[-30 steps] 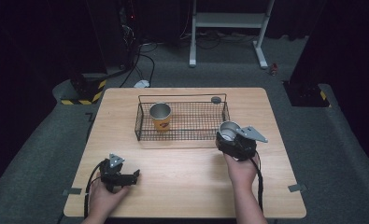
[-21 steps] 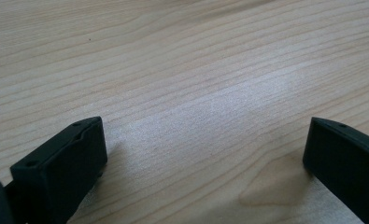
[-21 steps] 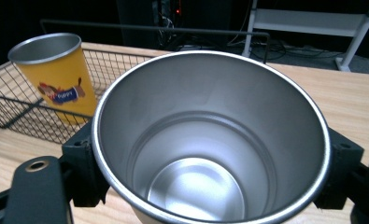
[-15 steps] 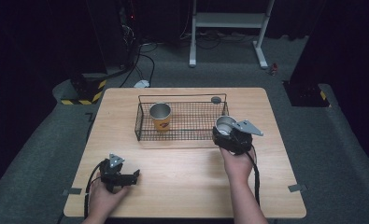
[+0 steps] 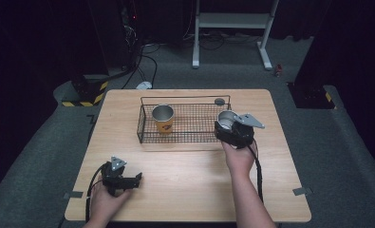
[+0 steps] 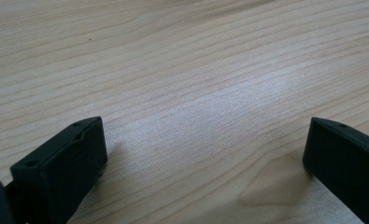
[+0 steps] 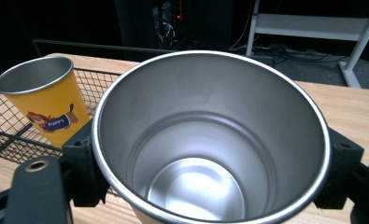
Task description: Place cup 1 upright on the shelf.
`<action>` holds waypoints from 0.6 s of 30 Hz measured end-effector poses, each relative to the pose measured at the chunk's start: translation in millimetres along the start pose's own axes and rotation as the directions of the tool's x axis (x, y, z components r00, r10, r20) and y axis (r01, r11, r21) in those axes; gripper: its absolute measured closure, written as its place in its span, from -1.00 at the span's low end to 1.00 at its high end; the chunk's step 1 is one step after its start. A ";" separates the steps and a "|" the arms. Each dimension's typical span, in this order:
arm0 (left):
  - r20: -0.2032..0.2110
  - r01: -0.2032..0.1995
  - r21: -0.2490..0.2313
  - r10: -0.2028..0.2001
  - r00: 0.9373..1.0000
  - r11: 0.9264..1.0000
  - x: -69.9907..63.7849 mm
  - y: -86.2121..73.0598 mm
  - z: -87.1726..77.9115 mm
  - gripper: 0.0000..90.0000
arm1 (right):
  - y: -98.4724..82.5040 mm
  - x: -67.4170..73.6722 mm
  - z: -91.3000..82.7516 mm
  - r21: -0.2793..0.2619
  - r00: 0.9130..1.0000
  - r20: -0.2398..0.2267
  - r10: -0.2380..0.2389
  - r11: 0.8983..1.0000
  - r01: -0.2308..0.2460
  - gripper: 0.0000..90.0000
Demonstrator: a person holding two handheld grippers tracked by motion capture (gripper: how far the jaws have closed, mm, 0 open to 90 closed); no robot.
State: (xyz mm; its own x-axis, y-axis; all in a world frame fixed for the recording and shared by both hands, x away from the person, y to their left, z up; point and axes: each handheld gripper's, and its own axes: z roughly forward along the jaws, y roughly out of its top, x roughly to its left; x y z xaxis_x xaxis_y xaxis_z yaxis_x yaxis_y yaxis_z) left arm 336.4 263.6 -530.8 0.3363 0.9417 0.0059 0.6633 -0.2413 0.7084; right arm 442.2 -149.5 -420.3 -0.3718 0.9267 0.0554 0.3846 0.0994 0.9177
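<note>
From above my side, the high view looks forward and down over the whole worktop [image 5: 185,190] to the dark floor beyond. The left claw [image 6: 205,154] view hovers very close over bare wood grain. The right claw [image 7: 210,186] view peers straight into a steel cup [image 7: 210,154], sharing the yellow cup [image 7: 44,100] and wire basket [image 7: 4,135] with the high view.

We read one word, "Puppy", on a small banner beside a cartoon dog printed on the yellow cup [image 7: 46,105] in the wire basket [image 7: 4,135]. We can read no other lettering.
</note>
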 end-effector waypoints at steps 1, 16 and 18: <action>0.000 0.000 0.000 0.000 1.000 1.000 0.0 0.0 0.0 -1.00 | 2.0 0.9 1.8 -0.001 1.000 0.002 -0.007 1.000 0.007 -0.59; 0.000 0.000 0.000 0.000 1.000 1.000 0.0 0.0 0.0 -1.00 | 24.5 14.3 27.1 0.023 0.998 0.013 -0.055 0.998 0.054 -0.59; 0.000 0.004 -0.004 -0.004 1.000 1.000 -0.3 -0.1 0.2 -1.00 | 28.0 17.0 31.4 0.026 0.998 0.012 -0.064 0.998 0.064 -0.59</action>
State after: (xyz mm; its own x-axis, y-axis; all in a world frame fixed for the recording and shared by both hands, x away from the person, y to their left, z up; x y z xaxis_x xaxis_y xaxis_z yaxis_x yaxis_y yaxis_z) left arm 336.4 263.3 -531.0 0.3332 0.9428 0.0029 0.6622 -0.2363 0.7111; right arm 473.2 -119.6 -406.1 -0.3856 0.9226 -0.0082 0.3822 0.1678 0.9087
